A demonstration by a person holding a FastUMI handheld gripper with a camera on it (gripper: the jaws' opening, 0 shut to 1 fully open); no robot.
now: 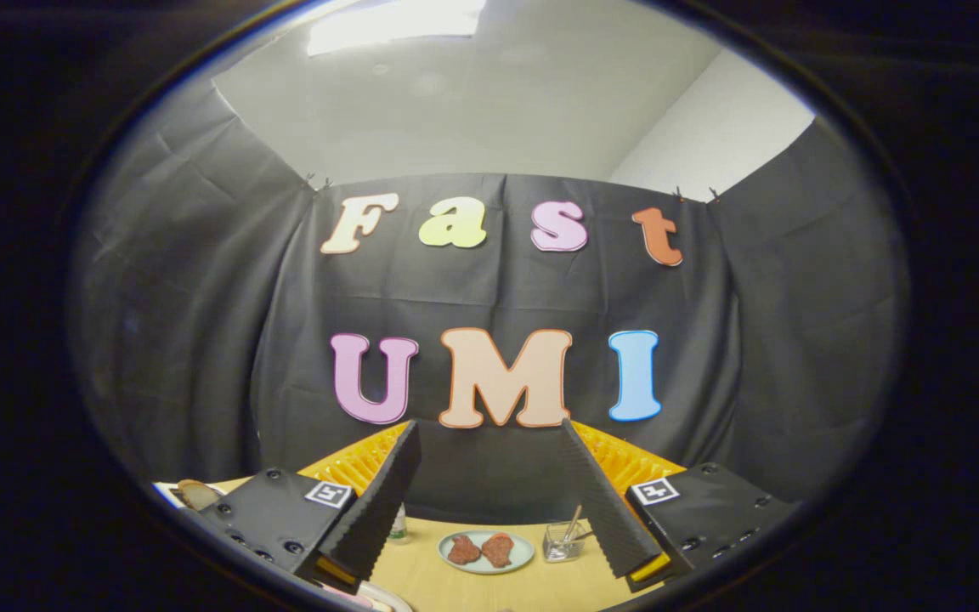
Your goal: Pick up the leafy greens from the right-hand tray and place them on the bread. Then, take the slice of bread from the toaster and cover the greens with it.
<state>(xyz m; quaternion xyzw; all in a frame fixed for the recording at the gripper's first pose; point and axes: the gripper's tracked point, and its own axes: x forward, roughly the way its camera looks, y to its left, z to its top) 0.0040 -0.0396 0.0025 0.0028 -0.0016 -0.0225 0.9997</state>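
Two fingers of our gripper [489, 450] stand spread wide, gripping nothing. We cannot make out the leafy greens; what may be bread [195, 493] lies left of the fingers near the table's [421, 578] left edge, the plate [486, 551] ahead between them.

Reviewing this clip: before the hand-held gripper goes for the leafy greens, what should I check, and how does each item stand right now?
1. Hand-held gripper open, nothing between its fingers: ok.
2. Leafy greens located: cannot tell.
3. Bread to be topped located: cannot tell; a bread-like slice sits beside one finger.
4. Toaster located: cannot tell.
5. Path ahead: not ok for a straight reach; plate with two reddish pieces and a clear cup lie beyond the fingers.
6. Aim: not ok, pointed mostly at the booth's wall.
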